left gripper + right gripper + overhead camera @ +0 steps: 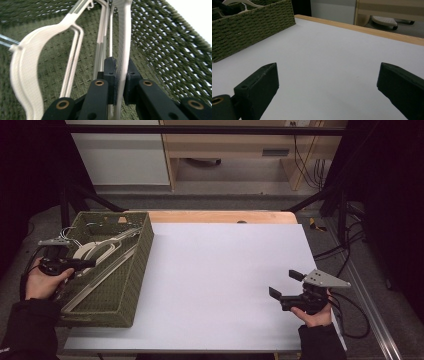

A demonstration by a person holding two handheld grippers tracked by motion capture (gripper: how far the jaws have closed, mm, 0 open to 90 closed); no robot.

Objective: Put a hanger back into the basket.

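- Inside the green woven basket [131, 270], the left gripper [121, 82] is clamped on a white hanger's [123, 45] flat arm.
- Well apart from the basket, the right gripper [284, 284] hovers with jaws wide, empty.

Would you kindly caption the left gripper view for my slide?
Left tongs clamp a white hanger inside the green woven basket.

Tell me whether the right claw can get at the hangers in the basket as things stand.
Probably yes: the right claw is open over bare table, and the basket is open-topped. The left claw already grips one of the hangers.
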